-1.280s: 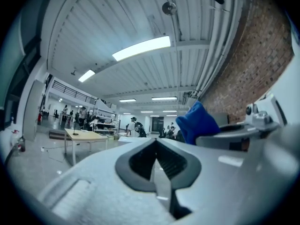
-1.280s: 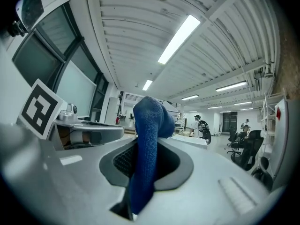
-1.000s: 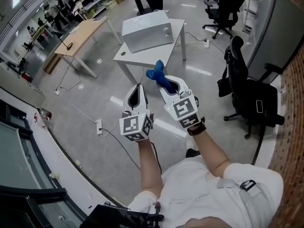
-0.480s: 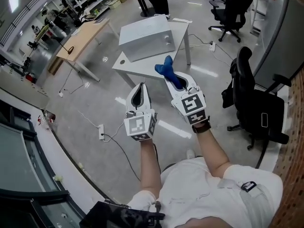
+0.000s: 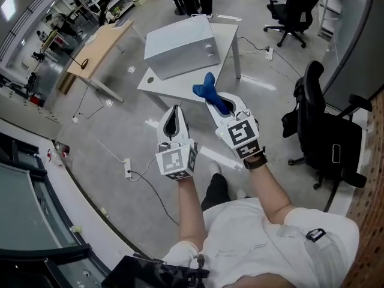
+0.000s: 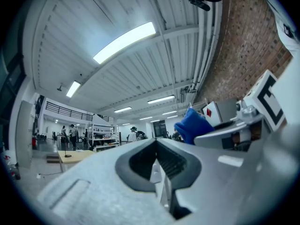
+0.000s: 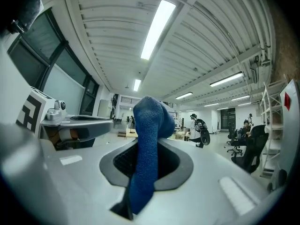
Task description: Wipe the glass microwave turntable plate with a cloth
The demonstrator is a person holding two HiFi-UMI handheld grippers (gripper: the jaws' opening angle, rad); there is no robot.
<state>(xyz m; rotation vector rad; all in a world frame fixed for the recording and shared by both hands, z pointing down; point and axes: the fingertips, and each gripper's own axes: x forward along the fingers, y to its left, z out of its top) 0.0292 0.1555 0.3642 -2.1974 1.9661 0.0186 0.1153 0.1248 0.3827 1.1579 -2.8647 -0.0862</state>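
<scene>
Two grippers are held up over the floor. My right gripper (image 5: 219,105) pinches the blue cloth (image 5: 206,89) — it sticks out at 12 o'clock, toward the white table (image 5: 180,84) carrying the microwave (image 5: 180,45). My left gripper (image 5: 174,114), at its 9 o'clock, is pressed together — nothing in it.

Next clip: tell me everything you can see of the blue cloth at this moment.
The blue cloth is one solid colour with a fine looped, towel-like weave. The right gripper has its jaws shut on it: a narrow strip runs down between them, and a rounded, bunched end sticks out past the tips. It is held in the air in front of the white table, and only the gripper touches it.
</scene>
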